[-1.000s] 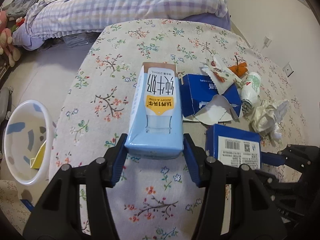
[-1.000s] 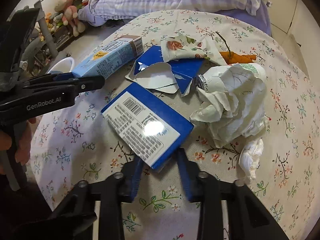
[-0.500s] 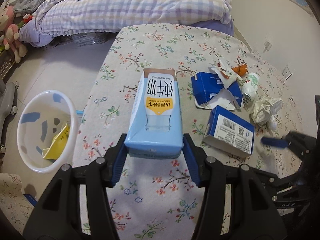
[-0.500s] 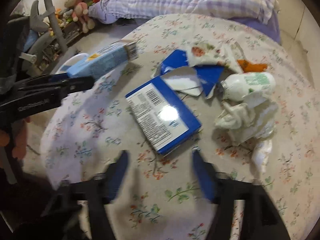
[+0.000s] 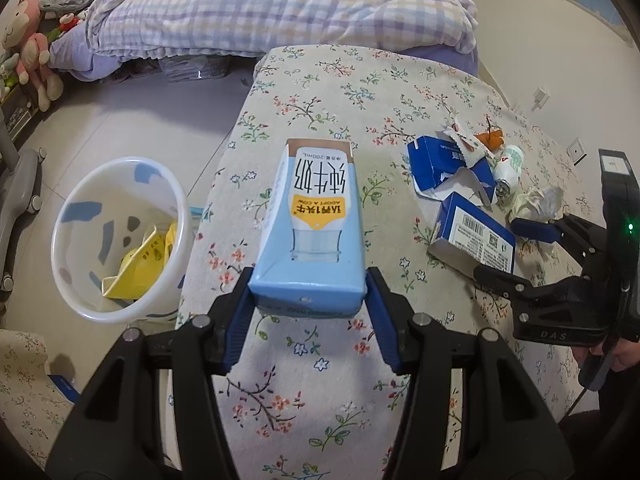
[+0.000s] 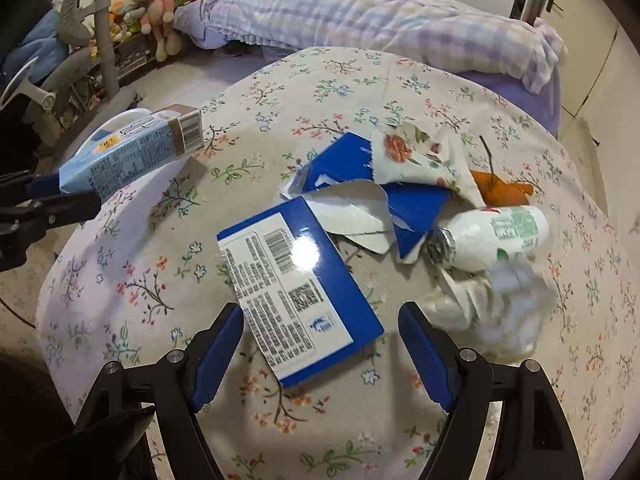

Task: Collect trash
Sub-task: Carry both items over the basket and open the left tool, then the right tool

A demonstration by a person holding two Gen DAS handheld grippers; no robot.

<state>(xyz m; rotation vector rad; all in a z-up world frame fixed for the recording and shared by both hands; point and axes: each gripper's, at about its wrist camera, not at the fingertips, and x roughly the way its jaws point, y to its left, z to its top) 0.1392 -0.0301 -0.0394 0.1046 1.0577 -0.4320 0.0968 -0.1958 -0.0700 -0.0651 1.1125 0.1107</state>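
- Carton [image 5: 310,224]: we hold it clamped in our left gripper [image 5: 307,308], above the table [image 5: 320,80].
- Box [image 6: 296,292]: our right gripper [image 6: 320,344] gapes around it, untouched.
- Bin [image 5: 80,300]: floor, beside table.

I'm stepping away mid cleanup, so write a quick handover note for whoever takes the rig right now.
Left tool: shut on the milk carton, held near the white bin.
Right tool: open, jaws just opened; the blue box lies on the table between them, ungripped.
Done: yellow wrapper in the bin.
Left: drop the carton; collect the blue box, torn box, bottle, crumpled paper.
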